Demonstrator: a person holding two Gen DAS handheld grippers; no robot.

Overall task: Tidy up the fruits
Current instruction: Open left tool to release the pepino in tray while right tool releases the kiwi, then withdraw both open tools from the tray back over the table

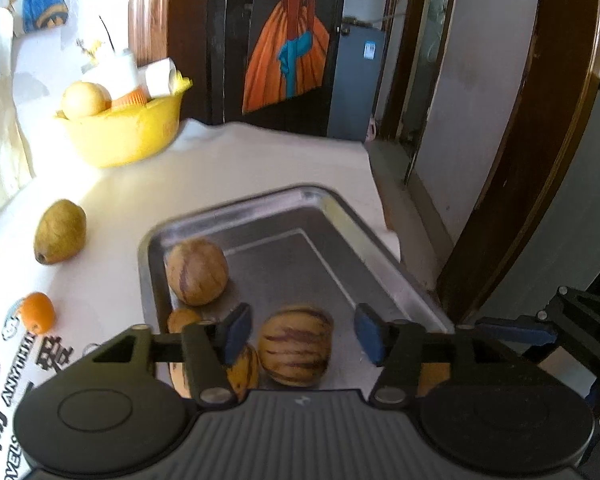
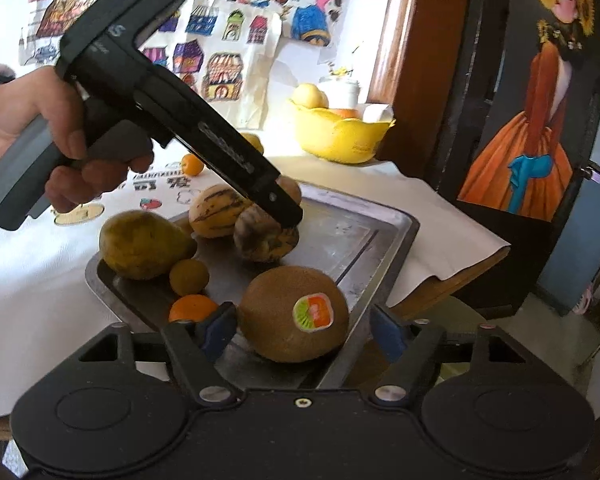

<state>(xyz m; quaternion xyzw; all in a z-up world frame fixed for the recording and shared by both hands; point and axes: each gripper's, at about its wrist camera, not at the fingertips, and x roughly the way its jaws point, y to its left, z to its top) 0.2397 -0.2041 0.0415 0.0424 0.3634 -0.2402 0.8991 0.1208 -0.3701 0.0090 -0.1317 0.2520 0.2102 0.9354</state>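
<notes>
White-clothed table [image 1: 228, 168], steel tray [image 1: 312, 200] | left gripper [image 1: 300, 334] wide around striped melon [image 1: 296, 346], untouched | right gripper [image 2: 304, 326] wide, kiwi [image 2: 294, 314] between pads | yellow bowl [image 1: 128, 132] far ahead-left

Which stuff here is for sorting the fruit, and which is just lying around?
For the job:
tray
striped melon between the open left claw
kiwi between the open right claw
pear and orange on the table

Just lying around:
yellow bowl
drawings on the wall
painting
</notes>
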